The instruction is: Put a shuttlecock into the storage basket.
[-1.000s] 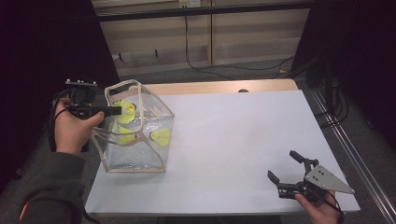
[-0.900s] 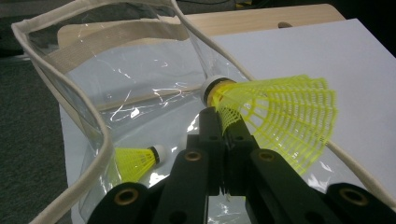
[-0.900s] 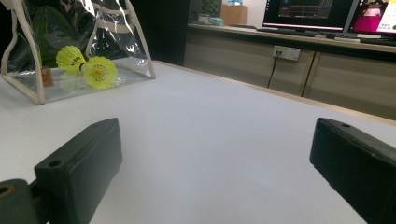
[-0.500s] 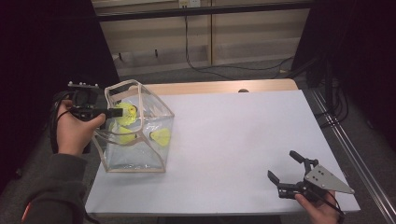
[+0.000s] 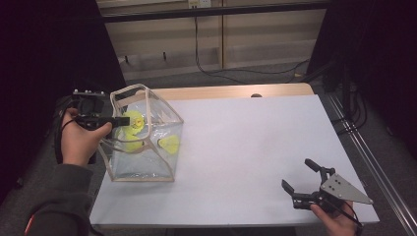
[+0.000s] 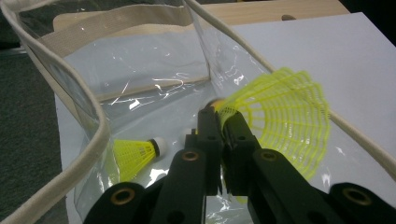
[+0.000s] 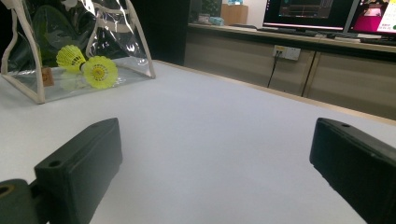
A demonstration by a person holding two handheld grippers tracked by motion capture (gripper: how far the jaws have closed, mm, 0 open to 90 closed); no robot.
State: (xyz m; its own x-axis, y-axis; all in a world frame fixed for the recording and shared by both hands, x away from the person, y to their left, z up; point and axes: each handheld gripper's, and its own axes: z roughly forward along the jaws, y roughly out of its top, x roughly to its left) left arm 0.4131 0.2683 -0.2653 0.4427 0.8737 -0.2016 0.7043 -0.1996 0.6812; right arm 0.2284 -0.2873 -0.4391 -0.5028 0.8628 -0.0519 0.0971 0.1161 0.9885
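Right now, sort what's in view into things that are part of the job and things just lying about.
Part of the job:
left claw, shut on a yellow shuttlecock
clear bag
second shuttlecock lying inside it

Just lying about:
right claw, open over bare table
monitors
cables on the floor

Two black jaws are seen spread wide; at ten o'clock a clear bag (image 7: 116, 56) with yellow shuttlecocks (image 7: 99, 72) is set on the white table (image 7: 224, 140).

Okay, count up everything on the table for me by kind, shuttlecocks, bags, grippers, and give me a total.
Yellow plastic shuttlecocks: 2, one held, one lying in the bag
Clear plastic bag with cream trim: 1
Black two-jaw grippers: 2, left, right
Total: 5
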